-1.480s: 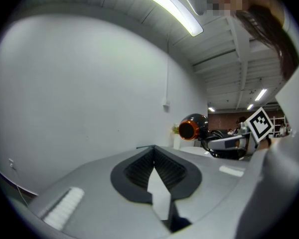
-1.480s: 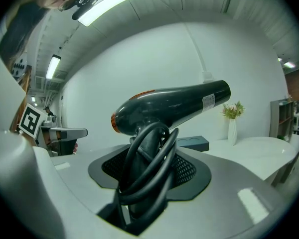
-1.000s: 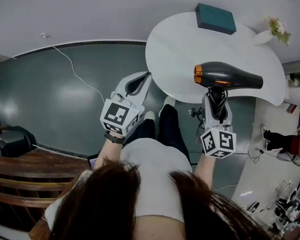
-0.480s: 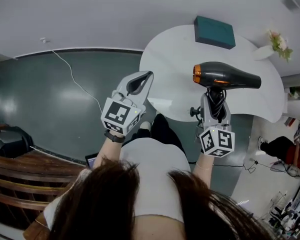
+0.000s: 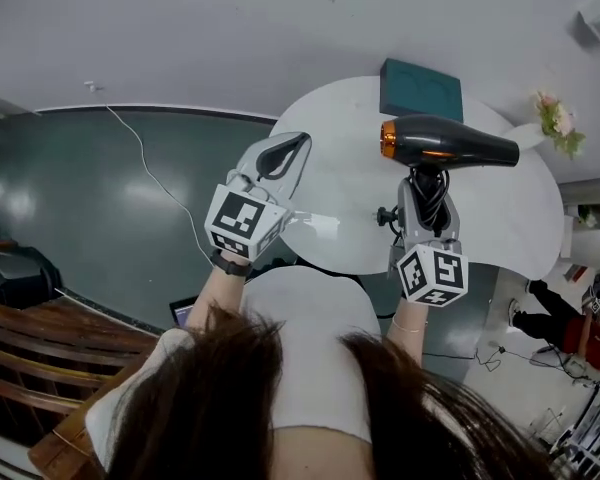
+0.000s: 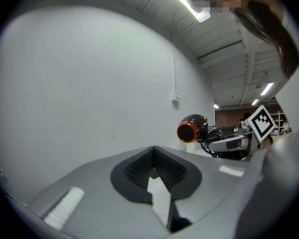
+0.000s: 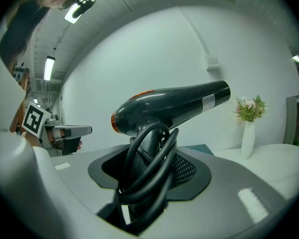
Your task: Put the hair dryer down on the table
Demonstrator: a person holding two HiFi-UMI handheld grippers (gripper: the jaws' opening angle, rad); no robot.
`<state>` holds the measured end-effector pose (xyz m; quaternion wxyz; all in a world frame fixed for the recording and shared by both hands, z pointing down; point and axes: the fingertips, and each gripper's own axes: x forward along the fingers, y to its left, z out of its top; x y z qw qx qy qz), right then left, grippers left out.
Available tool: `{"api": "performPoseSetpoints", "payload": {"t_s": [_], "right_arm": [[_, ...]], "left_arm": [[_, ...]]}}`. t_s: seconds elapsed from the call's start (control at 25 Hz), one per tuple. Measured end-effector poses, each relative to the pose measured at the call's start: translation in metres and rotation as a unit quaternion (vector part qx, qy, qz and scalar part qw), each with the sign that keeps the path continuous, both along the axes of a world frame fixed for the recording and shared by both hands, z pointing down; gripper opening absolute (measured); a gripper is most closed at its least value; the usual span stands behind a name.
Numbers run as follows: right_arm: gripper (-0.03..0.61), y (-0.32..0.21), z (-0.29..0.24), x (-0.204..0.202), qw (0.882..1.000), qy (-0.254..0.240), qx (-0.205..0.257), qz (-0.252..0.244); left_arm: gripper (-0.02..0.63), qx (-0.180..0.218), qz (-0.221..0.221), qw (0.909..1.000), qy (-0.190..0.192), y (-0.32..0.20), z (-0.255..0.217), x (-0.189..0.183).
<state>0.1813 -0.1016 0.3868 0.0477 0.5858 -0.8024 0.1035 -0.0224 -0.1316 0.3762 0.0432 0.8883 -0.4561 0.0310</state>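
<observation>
Within the right gripper (image 5: 421,190), the hair dryer (image 5: 450,144) is clamped by its handle over the table (image 5: 340,173); leftward, the left gripper (image 5: 299,142) is closed, empty.

Table (image 5: 345,193) ahead, box (image 5: 421,90) on its far edge, vase (image 7: 248,139) on its far right edge, hair dryer (image 5: 448,144) above its middle

The head camera sits above the person's hair and looks steeply down past both grippers onto the near edge of the table (image 5: 350,223). Each gripper camera rides close behind its own jaws and looks roughly level at the wall. The camera on the left gripper (image 5: 296,146) catches the hair dryer (image 5: 445,143) off to its right. The one on the right gripper (image 5: 426,180) has it close up, with what seems the table's far edge behind.
</observation>
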Motion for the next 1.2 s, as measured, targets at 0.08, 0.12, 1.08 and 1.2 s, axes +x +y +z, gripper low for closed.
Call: {"api": "performPoseSetpoints", "payload": {"t_s": [0.08,0.12,1.08,1.2], "right_arm": [[0.212,-0.008,-0.001,0.004,1.000,-0.001,0.002,-0.005],[0.212,-0.012,-0.001,0.007,1.000,-0.002,0.003,-0.006],[0.212,-0.057,0.002,0.015,1.000,0.004,-0.013,-0.004],[0.212,-0.058,0.004,0.015,1.000,0.006,-0.018,0.002]], "left_arm": [[0.058,0.004,-0.002,1.0000,-0.003,-0.008,-0.003,0.006],[0.058,0.005,-0.003,1.0000,-0.004,-0.011,-0.004,0.009],[0.058,-0.014,0.025,0.9994,-0.016,-0.054,0.006,0.031],[0.058,-0.017,0.033,0.9992,-0.015,-0.055,0.009,0.031]]}}
